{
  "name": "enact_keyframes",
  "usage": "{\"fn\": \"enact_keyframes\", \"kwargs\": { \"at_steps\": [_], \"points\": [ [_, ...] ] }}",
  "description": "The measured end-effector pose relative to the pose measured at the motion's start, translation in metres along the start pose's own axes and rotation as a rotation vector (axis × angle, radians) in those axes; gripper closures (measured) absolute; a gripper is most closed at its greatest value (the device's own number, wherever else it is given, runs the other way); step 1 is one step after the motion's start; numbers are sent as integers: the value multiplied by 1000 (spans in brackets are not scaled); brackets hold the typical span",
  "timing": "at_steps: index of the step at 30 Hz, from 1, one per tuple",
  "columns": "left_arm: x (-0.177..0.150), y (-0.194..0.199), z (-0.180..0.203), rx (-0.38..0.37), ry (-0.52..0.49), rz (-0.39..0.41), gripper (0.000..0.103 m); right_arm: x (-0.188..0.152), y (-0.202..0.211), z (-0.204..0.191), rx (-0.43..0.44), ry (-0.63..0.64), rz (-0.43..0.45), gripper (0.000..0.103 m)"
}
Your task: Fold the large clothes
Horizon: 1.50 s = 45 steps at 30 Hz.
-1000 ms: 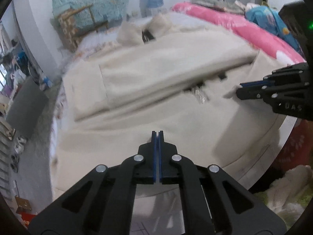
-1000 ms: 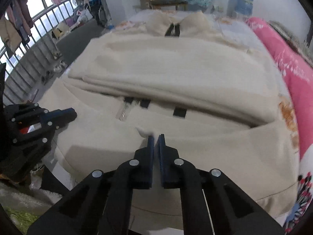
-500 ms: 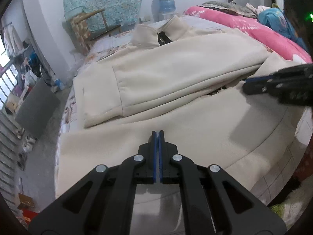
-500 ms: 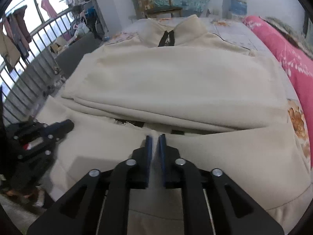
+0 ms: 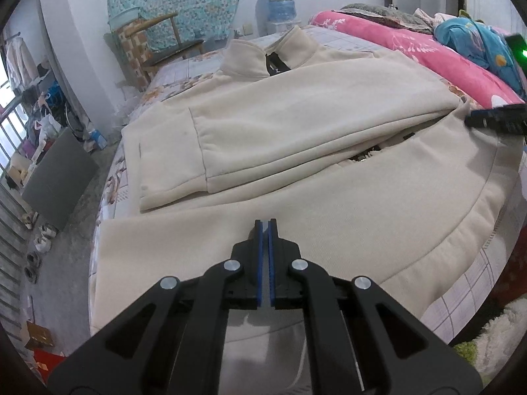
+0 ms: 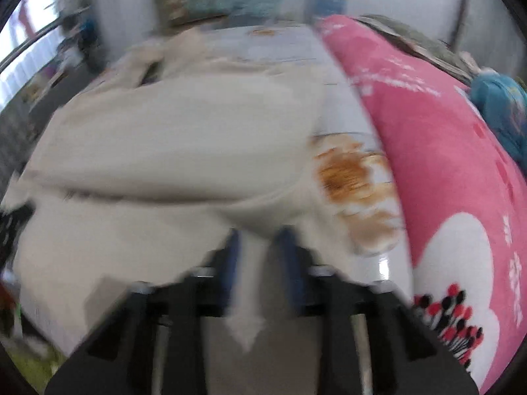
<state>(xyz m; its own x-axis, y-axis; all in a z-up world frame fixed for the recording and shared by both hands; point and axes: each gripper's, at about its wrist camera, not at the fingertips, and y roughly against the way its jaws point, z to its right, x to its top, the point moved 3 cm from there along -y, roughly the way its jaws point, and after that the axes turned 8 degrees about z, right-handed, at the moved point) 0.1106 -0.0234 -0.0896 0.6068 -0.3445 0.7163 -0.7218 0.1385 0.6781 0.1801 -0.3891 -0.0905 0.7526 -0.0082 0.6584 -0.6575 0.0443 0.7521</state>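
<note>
No readable writing on the cream jacket (image 5: 296,125).

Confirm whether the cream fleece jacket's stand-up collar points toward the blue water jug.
Yes, the cream fleece jacket lies with its stand-up collar at the bed's far end, below the blue water jug.

No legible text, label, brand or number in either current view. The pink quilt with white flower print (image 6: 438,177) carries white marks along its right side that may be characters, but motion blur leaves them unreadable. The blue water-dispenser bottle (image 5: 279,0) shows a pale band, too small to read.
</note>
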Motion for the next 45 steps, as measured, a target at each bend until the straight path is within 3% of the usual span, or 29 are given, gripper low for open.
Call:
{"fn": "enact_keyframes", "kwargs": {
  "at_steps": [2, 4, 5, 7, 10, 14, 16, 18, 20, 24, 25, 28, 30, 32, 35, 37, 39, 40, 41, 43, 45],
  "points": [
    [-1, 1, -1, -3, 9, 4, 100, 6, 5, 14, -28, -65, 33, 97],
    [-1, 1, -3, -14, 26, 6, 100, 5, 9, 24, -85, -94, 37, 87],
    [-1, 1, -5, -23, 38, 6, 100, 6, 18, 27, -74, -110, 50, 87],
    [-1, 1, -8, -43, 57, 3, 100, 6, 39, 20, 2, -108, 89, 86],
    [-2, 1, -13, -85, 95, 0, 100, 0, 62, -16, 178, -22, 107, 63],
    [-2, -2, -25, -160, 166, -13, 100, -24, 62, -85, 375, 145, 56, 63],
    [-2, -3, -31, -199, 210, -21, 100, -33, 49, -101, 392, 166, 22, 63],
    [-2, -5, -39, -243, 260, -36, 100, -44, 26, -107, 356, 177, -31, 62],
    [-2, 5, -52, -235, 294, -28, 97, -44, 25, -109, 350, 195, -3, 62],
    [-8, 42, -64, -340, 320, 30, 82, -43, 22, -113, 332, 226, -8, 62],
    [-16, 47, -66, -342, 326, 15, 79, -42, 20, -113, 332, 227, -8, 62],
    [-48, 43, -77, -245, 352, -82, 80, -41, 31, -118, 334, 217, -17, 62],
    [-61, 48, -89, -243, 421, -74, 82, -36, 36, -117, 308, 205, -41, 62],
    [-66, 52, -92, -203, 422, -84, 82, -29, 50, -125, 271, 240, -26, 62],
    [-72, 54, -92, -186, 433, -71, 82, -23, 73, -151, 381, 291, 53, 62],
    [-72, 54, -94, -191, 457, -68, 82, -27, 74, -167, 462, 323, 54, 62],
    [-73, 54, -98, -194, 480, -63, 82, -45, 61, -185, 460, 416, 8, 59],
    [-74, 54, -100, -192, 484, -63, 82, -53, 50, -187, 434, 438, -20, 53],
    [-75, 56, -103, -181, 488, -63, 82, -53, 49, -183, 440, 407, 1, 48],
    [-71, 61, -110, -160, 496, -47, 81, -45, 42, -172, 468, 307, -59, 48],
    [-64, 67, -117, -143, 496, -8, 76, -38, 44, -172, 451, 301, -46, 48]
  ]
}}
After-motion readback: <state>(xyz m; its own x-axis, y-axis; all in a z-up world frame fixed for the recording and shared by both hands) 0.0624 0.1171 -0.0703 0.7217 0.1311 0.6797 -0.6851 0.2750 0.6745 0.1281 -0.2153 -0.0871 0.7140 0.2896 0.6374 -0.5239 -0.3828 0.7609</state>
